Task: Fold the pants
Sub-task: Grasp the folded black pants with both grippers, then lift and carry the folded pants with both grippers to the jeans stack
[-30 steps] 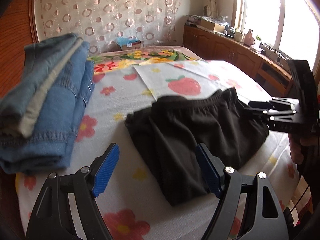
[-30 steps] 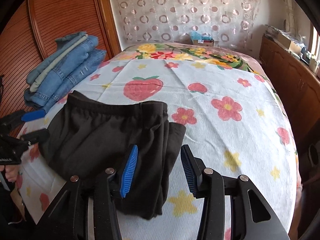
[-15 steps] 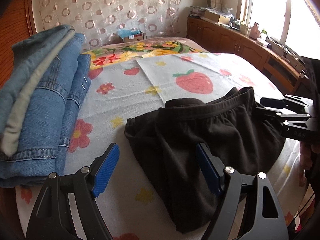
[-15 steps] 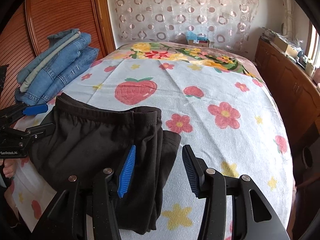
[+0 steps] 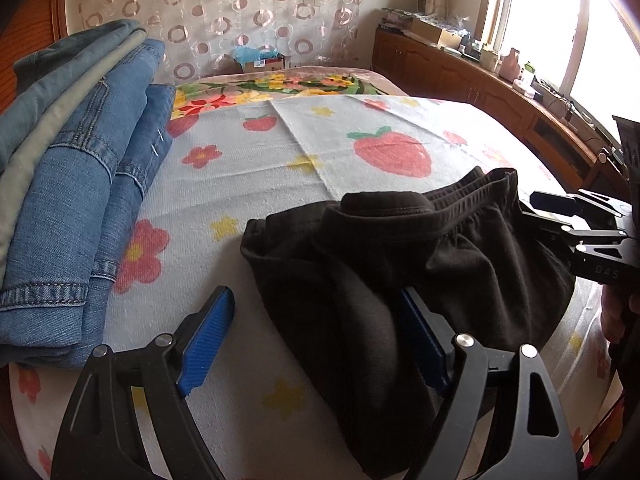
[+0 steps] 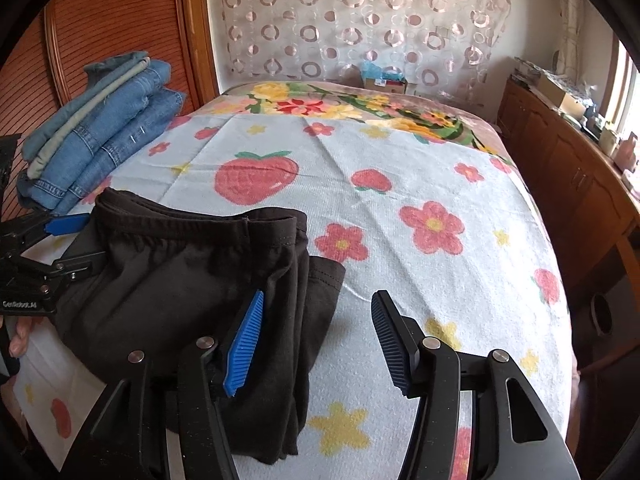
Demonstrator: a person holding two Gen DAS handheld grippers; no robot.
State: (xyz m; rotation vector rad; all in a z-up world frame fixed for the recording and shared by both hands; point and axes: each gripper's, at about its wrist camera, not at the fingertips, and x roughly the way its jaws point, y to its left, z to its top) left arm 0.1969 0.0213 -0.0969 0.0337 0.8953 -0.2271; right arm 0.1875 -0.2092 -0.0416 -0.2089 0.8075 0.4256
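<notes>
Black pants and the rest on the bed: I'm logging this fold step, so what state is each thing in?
black pants: folded, bunched, flat on the bed cover.
jeans stack: folded, piled, untouched.
bed cover: spread flat, lightly creased.
left gripper: open, one edge of the pants between its pads.
right gripper: jaws have just been opening; open, pads not pressing the cloth.

The left gripper (image 5: pixel 316 338) stands wide open low over the bed (image 5: pixel 256 168), its right pad against the near edge of the folded black pants (image 5: pixel 392 264), its left pad over bare sheet. The pants lie bunched, waistband toward the far side. A stack of jeans (image 5: pixel 76 184) sits at the left, and the right gripper (image 5: pixel 560 216) reaches to the pants' right edge.
</notes>
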